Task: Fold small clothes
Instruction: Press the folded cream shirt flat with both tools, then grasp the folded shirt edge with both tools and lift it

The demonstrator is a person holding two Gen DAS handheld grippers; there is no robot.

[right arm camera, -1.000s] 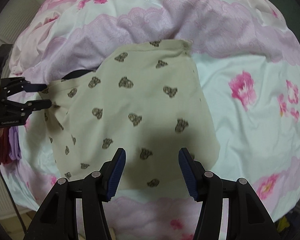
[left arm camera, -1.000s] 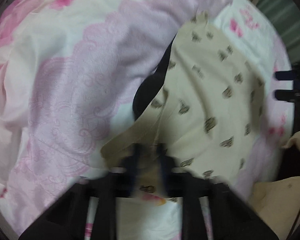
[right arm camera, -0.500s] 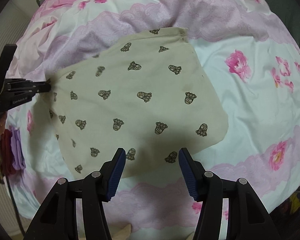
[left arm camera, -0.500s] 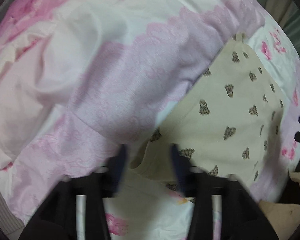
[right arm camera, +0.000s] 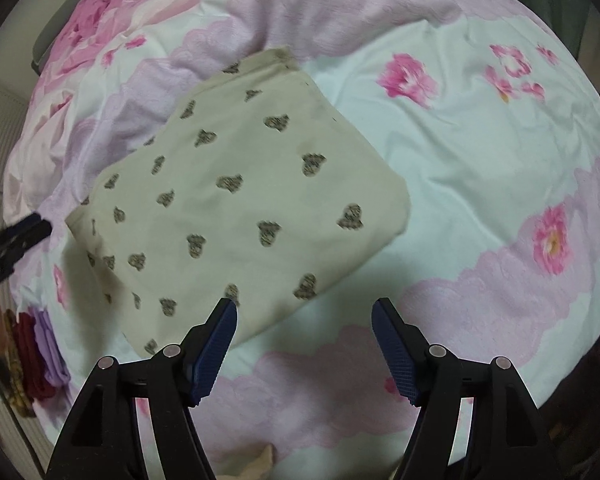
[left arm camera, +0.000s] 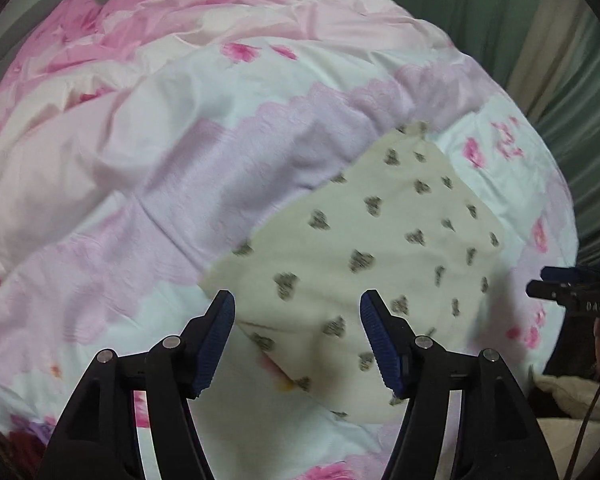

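- Garment [right arm camera: 236, 200], beige with dark prints, lies flat on the bedspread [right arm camera: 480, 152], long axis running diagonally from near-left to far-right.
- Left tongs [left arm camera: 297, 338] gape wide, gripping nothing.
- Right tongs [right arm camera: 305, 344] also wide apart, empty.

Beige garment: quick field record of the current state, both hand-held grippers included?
garment: beige cloth with small dark prints, lying folded and flat
surface: floral bedspread, pink and lilac bands
left hand-held gripper: open, holding nothing, garment ahead between its fingers
right hand-held gripper: open, holding nothing, near the garment's near edge
other: stacked clothes at bed edge
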